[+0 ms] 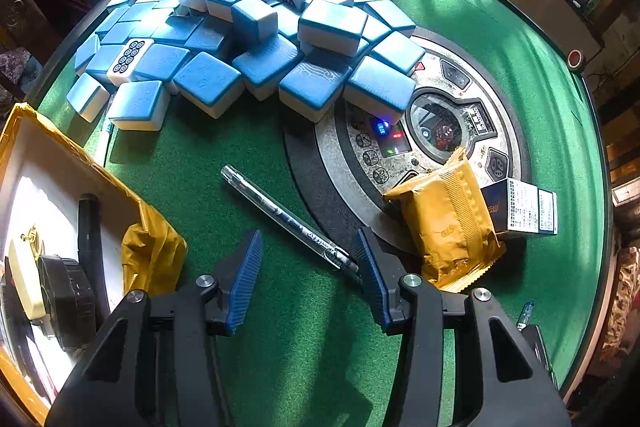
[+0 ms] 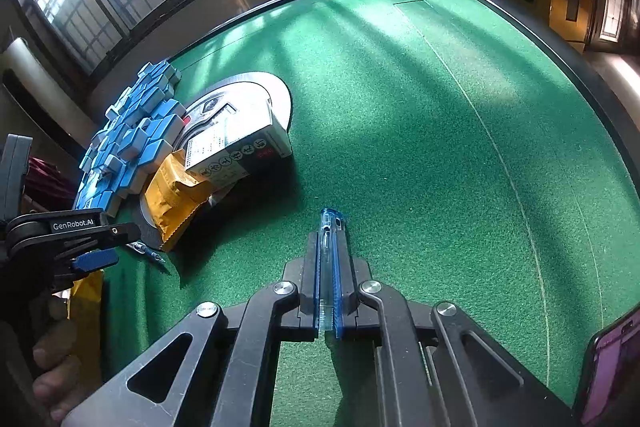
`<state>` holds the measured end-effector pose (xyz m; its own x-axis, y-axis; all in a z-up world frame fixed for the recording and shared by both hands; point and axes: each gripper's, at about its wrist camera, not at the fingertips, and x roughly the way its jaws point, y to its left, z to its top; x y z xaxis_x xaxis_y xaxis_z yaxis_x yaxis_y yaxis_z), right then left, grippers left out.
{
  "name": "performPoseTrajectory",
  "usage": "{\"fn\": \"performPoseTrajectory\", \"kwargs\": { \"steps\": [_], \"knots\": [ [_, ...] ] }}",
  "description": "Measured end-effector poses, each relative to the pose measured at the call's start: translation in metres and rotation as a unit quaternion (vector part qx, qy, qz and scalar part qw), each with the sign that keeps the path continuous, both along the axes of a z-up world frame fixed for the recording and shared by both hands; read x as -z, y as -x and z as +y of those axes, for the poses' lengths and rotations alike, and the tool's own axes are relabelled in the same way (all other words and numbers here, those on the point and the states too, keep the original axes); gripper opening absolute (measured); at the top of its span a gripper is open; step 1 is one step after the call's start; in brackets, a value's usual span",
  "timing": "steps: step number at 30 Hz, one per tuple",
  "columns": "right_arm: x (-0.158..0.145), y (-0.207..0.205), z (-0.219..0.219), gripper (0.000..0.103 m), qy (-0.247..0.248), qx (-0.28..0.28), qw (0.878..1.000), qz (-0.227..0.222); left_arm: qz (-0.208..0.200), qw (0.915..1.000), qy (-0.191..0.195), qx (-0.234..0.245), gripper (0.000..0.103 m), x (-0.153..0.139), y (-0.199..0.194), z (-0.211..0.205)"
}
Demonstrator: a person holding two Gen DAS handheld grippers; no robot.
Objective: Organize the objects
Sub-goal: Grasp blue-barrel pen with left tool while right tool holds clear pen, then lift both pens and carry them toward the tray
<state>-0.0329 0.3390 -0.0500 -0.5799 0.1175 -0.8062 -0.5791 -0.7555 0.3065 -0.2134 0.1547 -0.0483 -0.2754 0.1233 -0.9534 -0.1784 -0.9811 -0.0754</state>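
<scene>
Clear pen [image 1: 288, 217] lies flat on the green surface [image 1: 240, 327], slanting from upper left to lower right, its tip end touching or just beside the right pad of the left tongs [image 1: 308, 283], whose jaws stand wide apart around bare felt rather than the barrel. The right tongs [image 2: 330, 279] are clamped on a blue translucent pen [image 2: 331, 247], held lengthwise between the pads with its cap end sticking out ahead. The yellow-edged box [image 1: 24, 155] with items already inside sits at the left. The risk I see: closing the left tongs from here would catch only the pen's tip, so the smooth round barrel could pivot or roll away toward the yellow packet [image 1: 444, 223] and the mahjong tiles [image 1: 248, 39]. The lengthwise hold on the blue pen may also let it slide out if tilted downward.
</scene>
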Motion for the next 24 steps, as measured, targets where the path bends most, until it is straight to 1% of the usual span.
{"fn": "performPoseTrajectory", "kwargs": {
  "steps": [1,3,4,5,7,10,14,16,17,19,21,23,24],
  "knots": [
    [0.000,0.000,0.000,0.005,0.000,-0.001,1.000,0.000,-0.002,1.0000,0.008,0.000,0.043,0.004,0.001,0.002],
    [0.000,0.000,0.000,0.005,0.003,-0.001,1.000,0.001,0.016,0.9996,0.023,0.007,0.034,0.003,0.001,0.005],
    [0.000,0.000,0.000,0.005,0.004,-0.001,1.000,0.001,0.014,0.9996,0.020,0.012,0.027,0.002,-0.001,0.005],
    [0.001,0.000,0.000,0.005,0.005,0.000,1.000,0.002,0.011,0.9997,0.016,0.017,0.016,0.002,-0.003,0.004],
    [0.001,-0.001,0.001,0.005,0.007,0.001,1.000,0.003,0.008,0.9992,0.029,0.028,0.007,0.002,-0.007,0.004],
    [0.000,0.000,0.000,0.005,0.002,0.000,1.000,0.001,0.011,0.9986,0.034,0.040,0.007,0.001,-0.019,-0.002],
    [0.000,0.000,-0.001,0.005,0.006,0.002,1.000,0.002,-0.012,0.9980,0.021,0.059,0.007,0.001,-0.045,-0.018],
    [0.000,0.000,-0.002,0.005,0.007,0.001,1.000,0.003,-0.030,0.9971,0.006,0.070,0.007,0.000,-0.063,-0.029],
    [0.000,0.000,-0.001,0.005,0.011,-0.001,1.000,0.005,-0.030,0.9970,0.004,0.072,0.007,0.000,-0.073,-0.035],
    [0.002,-0.001,0.001,0.005,0.032,-0.002,0.999,0.015,-0.024,0.9964,0.015,0.080,0.007,0.000,-0.098,-0.046],
    [0.004,-0.001,0.004,0.005,0.053,-0.005,0.998,0.024,-0.017,0.9952,0.015,0.095,0.007,0.000,-0.123,-0.055],
    [0.005,-0.002,0.005,0.005,0.062,-0.005,0.998,0.028,-0.005,0.9936,0.017,0.111,0.007,-0.001,-0.145,-0.064],
    [0.006,-0.001,0.005,0.004,0.068,-0.007,0.997,0.031,-0.002,0.9933,0.013,0.115,0.007,-0.001,-0.153,-0.069]
  ]
}}
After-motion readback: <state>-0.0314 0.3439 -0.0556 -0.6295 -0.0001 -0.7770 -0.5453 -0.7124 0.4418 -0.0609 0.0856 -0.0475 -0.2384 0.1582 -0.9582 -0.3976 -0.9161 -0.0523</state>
